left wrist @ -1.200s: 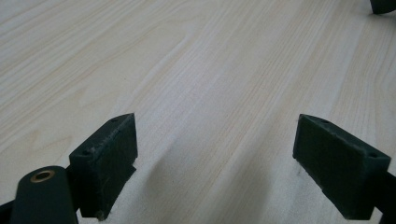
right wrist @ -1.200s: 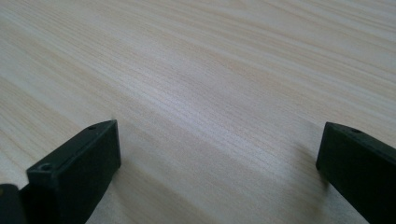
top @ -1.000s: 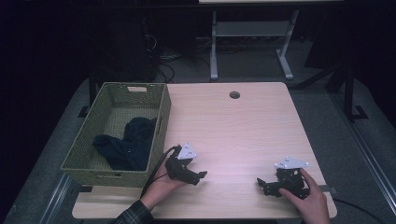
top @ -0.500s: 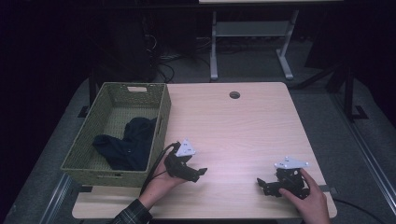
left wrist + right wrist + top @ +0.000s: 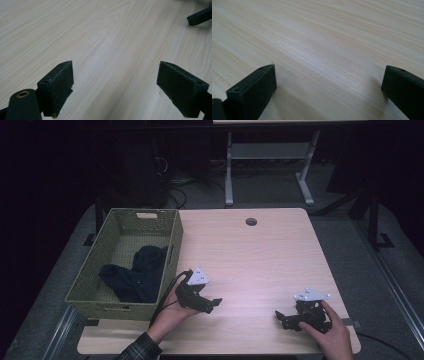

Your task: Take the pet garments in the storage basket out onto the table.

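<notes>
A green woven basket (image 5: 172,251) stands at the table's left side with a dark blue cloth (image 5: 135,275) lying in it. My left gripper (image 5: 214,304) hovers just right of the basket's near corner, held by a hand, jaws pointing right. In the left gripper view my left gripper (image 5: 115,87) is open over bare wood, with a tip of the other gripper (image 5: 200,16) at the top right. My right gripper (image 5: 281,318) rests low near the table's front right, jaws pointing left. Seen in the right gripper view, my right gripper (image 5: 328,87) is open with nothing between its fingers.
The light wooden table (image 5: 250,260) has a round cable hole (image 5: 251,222) near its far edge. Behind the table stands a white metal frame (image 5: 265,165) on a dark floor with cables.
My left gripper has lifted slightly and shifted a little toward the right. The right gripper has stayed in place.
</notes>
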`<state>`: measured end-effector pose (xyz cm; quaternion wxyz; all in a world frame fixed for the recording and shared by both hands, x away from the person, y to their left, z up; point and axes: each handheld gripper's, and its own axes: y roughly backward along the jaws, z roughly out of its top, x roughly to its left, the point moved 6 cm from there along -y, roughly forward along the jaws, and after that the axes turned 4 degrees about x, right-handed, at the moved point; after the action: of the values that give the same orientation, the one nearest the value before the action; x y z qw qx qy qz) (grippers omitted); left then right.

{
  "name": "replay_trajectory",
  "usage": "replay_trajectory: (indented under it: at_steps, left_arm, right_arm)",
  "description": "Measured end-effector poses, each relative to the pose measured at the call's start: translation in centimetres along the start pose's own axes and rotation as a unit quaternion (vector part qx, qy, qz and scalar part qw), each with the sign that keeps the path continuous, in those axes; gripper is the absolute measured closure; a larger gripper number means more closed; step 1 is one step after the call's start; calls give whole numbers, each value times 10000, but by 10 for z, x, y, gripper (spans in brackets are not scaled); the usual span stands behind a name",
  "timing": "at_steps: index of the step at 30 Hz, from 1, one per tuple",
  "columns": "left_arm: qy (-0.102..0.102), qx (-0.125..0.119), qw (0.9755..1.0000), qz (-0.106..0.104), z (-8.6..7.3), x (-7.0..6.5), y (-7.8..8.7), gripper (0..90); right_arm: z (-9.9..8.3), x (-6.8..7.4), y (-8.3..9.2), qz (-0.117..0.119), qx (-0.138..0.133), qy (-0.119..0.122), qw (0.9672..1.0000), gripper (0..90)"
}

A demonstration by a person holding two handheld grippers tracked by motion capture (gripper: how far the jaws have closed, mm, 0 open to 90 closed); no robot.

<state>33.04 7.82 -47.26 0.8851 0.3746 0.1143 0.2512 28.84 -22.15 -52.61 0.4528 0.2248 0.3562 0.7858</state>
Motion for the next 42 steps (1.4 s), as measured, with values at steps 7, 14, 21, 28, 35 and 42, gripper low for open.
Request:
replay_trajectory:
  at_steps: [7, 14, 21, 28, 35, 42]
  left_arm:
    - [59, -52, 10000, -27, 5, 2, 4, 135]
    - [48, -86, 10000, -7, 11, 3, 8, 135]
    - [39, -104, 9999, -23, 14, 4, 11, 136]
    - [48, -170, 9998, -37, 21, 5, 16, 136]
    - [108, -263, 9995, -169, 28, 7, 23, 136]
    - [94, -302, 9992, -232, 35, 6, 30, 136]
  right_arm:
    - [0, 0, 0, -1, 0, 2, 10000, 0]
    - [0, 0, 0, -1, 1, 3, 10000, 0]
    - [0, 0, 0, -2, 1, 6, 10000, 0]
    - [0, 0, 0, -1, 3, 2, 10000, 0]
    - [0, 0, 0, -1, 9, 6, 10000, 0]
    - [0, 0, 0, -3, 4, 11, 10000, 0]
